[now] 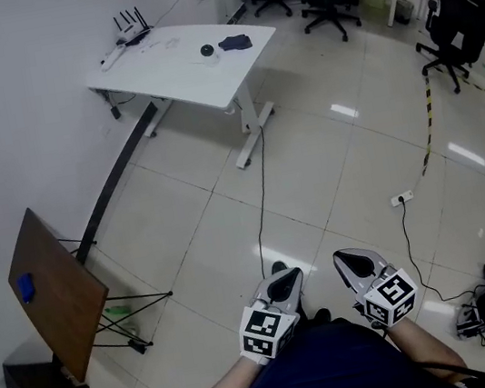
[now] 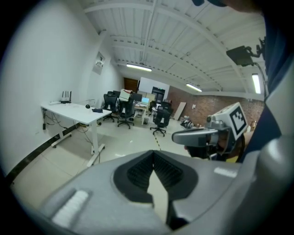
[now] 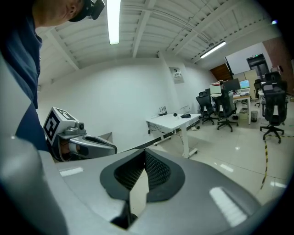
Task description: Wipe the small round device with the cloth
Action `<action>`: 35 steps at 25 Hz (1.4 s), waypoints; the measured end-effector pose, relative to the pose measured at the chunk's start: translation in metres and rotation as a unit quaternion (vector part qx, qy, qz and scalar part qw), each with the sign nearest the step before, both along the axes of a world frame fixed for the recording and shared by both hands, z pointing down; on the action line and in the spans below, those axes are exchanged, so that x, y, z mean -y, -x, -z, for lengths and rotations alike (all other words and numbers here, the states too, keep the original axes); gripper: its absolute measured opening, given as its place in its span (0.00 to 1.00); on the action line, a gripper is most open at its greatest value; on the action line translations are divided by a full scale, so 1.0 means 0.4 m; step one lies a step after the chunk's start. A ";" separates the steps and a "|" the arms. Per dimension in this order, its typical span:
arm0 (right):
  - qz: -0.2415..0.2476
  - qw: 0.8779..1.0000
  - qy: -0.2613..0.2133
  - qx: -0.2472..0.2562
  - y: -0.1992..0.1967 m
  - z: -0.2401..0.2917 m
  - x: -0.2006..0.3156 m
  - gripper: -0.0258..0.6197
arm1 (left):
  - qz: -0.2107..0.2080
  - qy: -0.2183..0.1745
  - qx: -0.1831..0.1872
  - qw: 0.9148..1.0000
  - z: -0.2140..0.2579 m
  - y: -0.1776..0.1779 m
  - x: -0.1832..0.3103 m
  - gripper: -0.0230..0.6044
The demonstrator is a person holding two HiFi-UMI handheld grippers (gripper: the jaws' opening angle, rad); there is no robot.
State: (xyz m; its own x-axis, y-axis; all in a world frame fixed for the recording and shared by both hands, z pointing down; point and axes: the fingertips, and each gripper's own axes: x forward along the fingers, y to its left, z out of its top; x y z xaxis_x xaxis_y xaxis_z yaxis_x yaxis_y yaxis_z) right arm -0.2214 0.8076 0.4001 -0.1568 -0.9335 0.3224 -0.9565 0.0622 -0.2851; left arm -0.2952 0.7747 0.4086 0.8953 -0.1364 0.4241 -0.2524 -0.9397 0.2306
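Both tools are held close in front of the body, side by side and pointed forward and a little down. The left gripper [image 1: 284, 284] is seen with its ribbed pads brought together at the tips and nothing between them. The right gripper [image 1: 356, 263] is closed in the same way and is also empty.

The small round device [image 1: 206, 50], a dark ball-like thing, is set on a white table [image 1: 168, 70] well ahead of both tools and somewhat to their left. The cloth [image 1: 235, 42], a dark crumpled piece, lies just beside the device on its right and nearer the table's far corner. Whether the two touch cannot be told at this range.

The step in hand is judged to be the approach to the table, and no wiping is under way. A black cable [image 1: 260, 185] is laid across the tiles between the tools and the table leg, so a path to one side of it is preferred.

Once the table edge is reached, the jaws of one tool need to be opened before they are lowered over the cloth. A raised fold is best pinched, not the flat hem. The device looks likely to roll, so it could be steadied with the other tool while the cloth is drawn lightly over it.
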 end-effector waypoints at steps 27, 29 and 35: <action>-0.020 0.998 0.052 -0.012 -0.203 -0.034 0.602 0.05 | 0.028 0.069 -0.048 0.996 -0.008 -0.216 0.622 0.04; -0.007 0.999 0.044 -0.006 -0.225 -0.040 0.642 0.05 | 0.039 0.049 -0.042 0.997 -0.018 -0.237 0.671 0.04; 0.039 0.999 0.006 -0.001 -0.349 -0.024 0.777 0.05 | 0.072 0.019 -0.032 0.997 -0.010 -0.367 0.801 0.04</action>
